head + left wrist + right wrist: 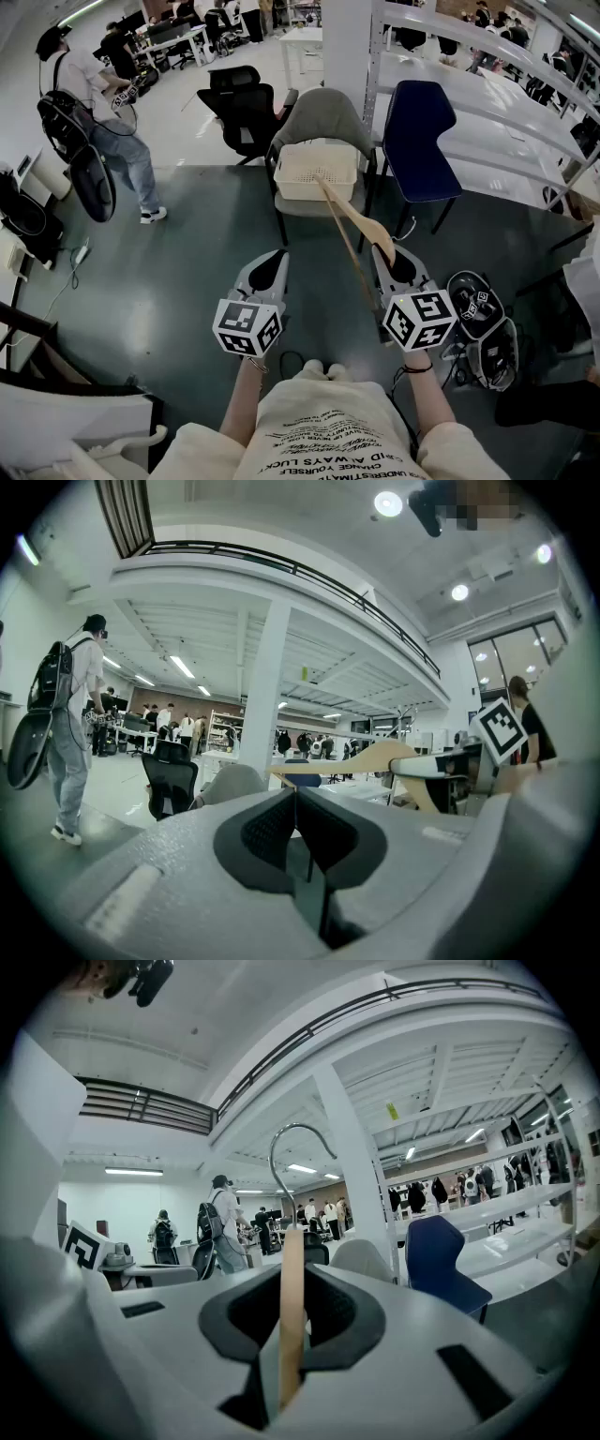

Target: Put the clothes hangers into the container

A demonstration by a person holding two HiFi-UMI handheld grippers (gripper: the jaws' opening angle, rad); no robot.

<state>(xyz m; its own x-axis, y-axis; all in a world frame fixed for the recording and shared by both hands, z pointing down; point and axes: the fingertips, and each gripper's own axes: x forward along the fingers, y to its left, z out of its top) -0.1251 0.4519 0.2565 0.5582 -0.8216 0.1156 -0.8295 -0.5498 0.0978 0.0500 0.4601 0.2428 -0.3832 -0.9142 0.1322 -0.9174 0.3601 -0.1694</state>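
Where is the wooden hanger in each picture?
Head view: wooden hanger right of middle, slanting from the right gripper toward the basket.
Left gripper view: hanger middle right, lying sideways.
Right gripper view: hanger dead centre, clamped between the jaws.
Shared landmark: grey chair.

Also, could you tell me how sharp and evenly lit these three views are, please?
Head view: sharp, though the fisheye bends the shelving, and there is soft glare on the floor. Left gripper view: black vignette, ceiling lights blown out. Right gripper view: same vignette; the hanger between the jaws is soft, background crisp.
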